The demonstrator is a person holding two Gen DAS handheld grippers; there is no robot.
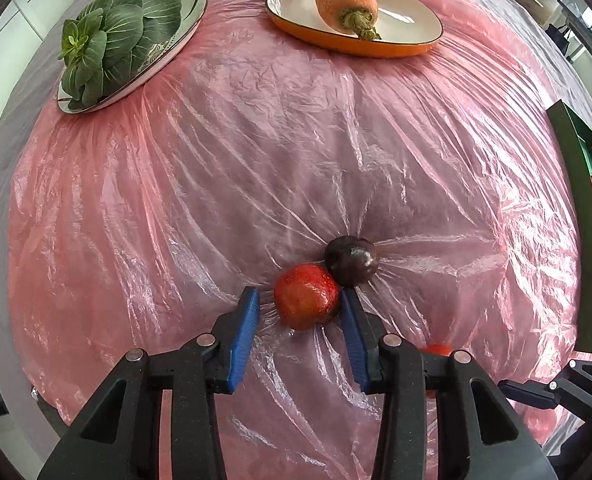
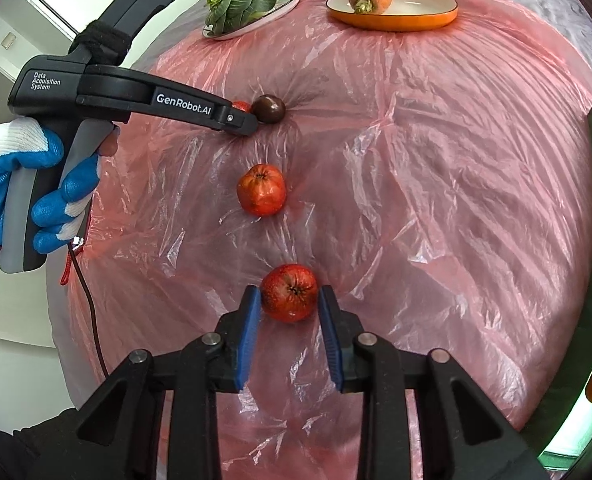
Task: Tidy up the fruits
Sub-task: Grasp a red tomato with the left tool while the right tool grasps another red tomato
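Fruits sit between our 2 tongs on the pink plastic sheet (image 1: 256, 160).
Our left gripper (image 1: 299, 306) brackets 1 red fruit (image 1: 305, 296), its left pad apart; our right gripper (image 2: 289, 300) pinches another red fruit (image 2: 290, 292).

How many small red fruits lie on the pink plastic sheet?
3. One small red fruit between the right gripper's pads, one mid-sheet, one between the left gripper's pads. Others may be hidden.

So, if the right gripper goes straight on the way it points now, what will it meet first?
The right gripper would first meet the red fruit already between its blue fingers, and beneath it, probably, the pink plastic sheet.
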